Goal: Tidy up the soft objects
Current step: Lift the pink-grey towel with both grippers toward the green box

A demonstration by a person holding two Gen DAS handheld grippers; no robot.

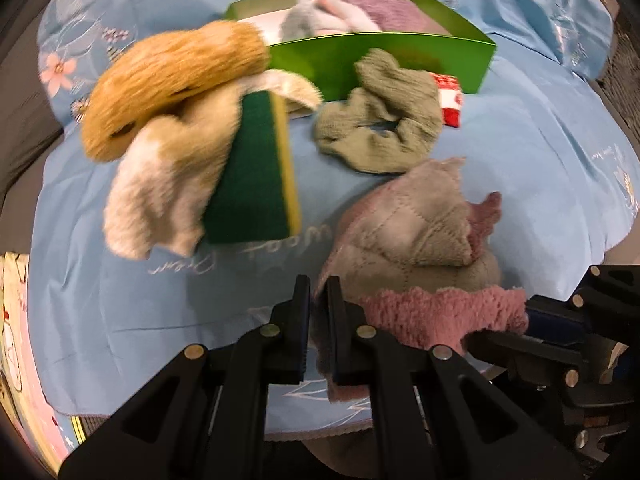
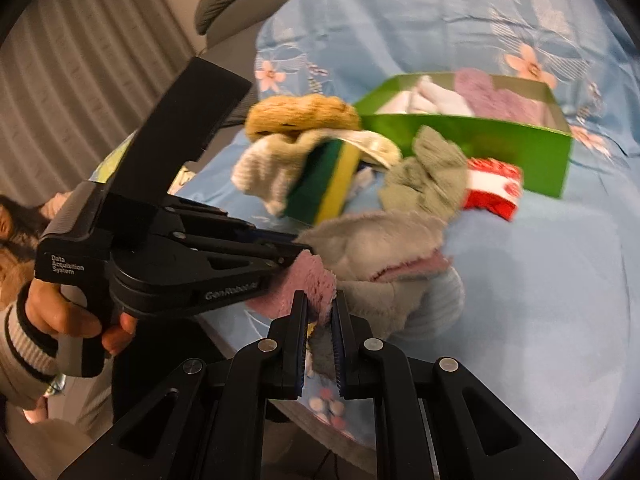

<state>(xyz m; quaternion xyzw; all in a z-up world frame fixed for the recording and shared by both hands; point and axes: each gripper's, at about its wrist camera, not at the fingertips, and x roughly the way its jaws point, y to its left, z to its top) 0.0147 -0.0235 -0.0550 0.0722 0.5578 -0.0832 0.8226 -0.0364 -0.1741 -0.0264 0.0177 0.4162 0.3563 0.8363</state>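
- We clamp the left gripper [image 1: 318,300] and right gripper [image 2: 322,312] on neighbouring edges of the pink-and-grey cloth [image 1: 420,240], probably to lift it spread.
- It lies on the blue bedspread [image 1: 540,152], near the half-filled green box [image 1: 400,60].
- The sponge [image 1: 256,168] and green knit [image 1: 380,128] wait beside.

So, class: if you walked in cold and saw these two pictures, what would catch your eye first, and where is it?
Probably the pink and grey cloth in the foreground, pinched at two edges by the left gripper and the right gripper. Behind it, a green and yellow sponge leans against a tan and cream plush toy. Further back, a bright green box already holds some soft things.
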